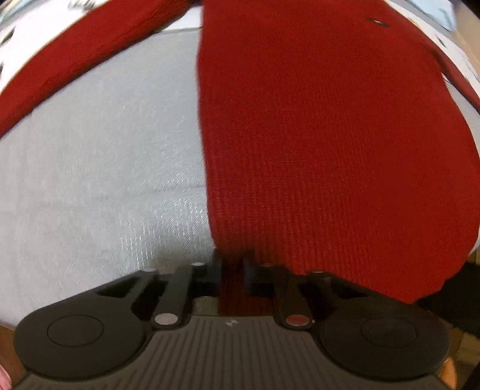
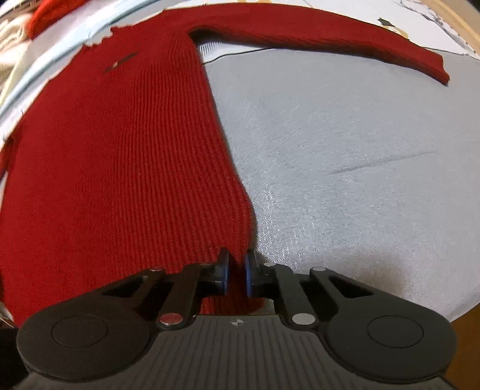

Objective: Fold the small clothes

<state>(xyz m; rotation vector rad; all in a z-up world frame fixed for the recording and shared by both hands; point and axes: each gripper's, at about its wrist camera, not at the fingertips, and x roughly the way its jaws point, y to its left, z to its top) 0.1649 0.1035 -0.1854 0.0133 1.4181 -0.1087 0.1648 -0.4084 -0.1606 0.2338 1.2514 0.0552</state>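
A red ribbed knit sweater point(image 1: 315, 135) lies on a pale grey cloth surface point(image 1: 105, 165). In the left wrist view its body fills the right half and one sleeve point(image 1: 69, 69) runs off to the upper left. My left gripper point(image 1: 232, 267) is shut on the sweater's hem corner. In the right wrist view the sweater point(image 2: 120, 150) fills the left half and its other sleeve point(image 2: 330, 39) stretches to the upper right. My right gripper point(image 2: 237, 264) is shut on the opposite hem corner.
The grey cloth point(image 2: 345, 165) covers the work surface. A patterned white sheet point(image 1: 450, 36) lies beyond it. Folded cream and red clothes point(image 2: 27, 39) sit at the far upper left of the right wrist view. A wooden edge point(image 2: 468, 27) shows far right.
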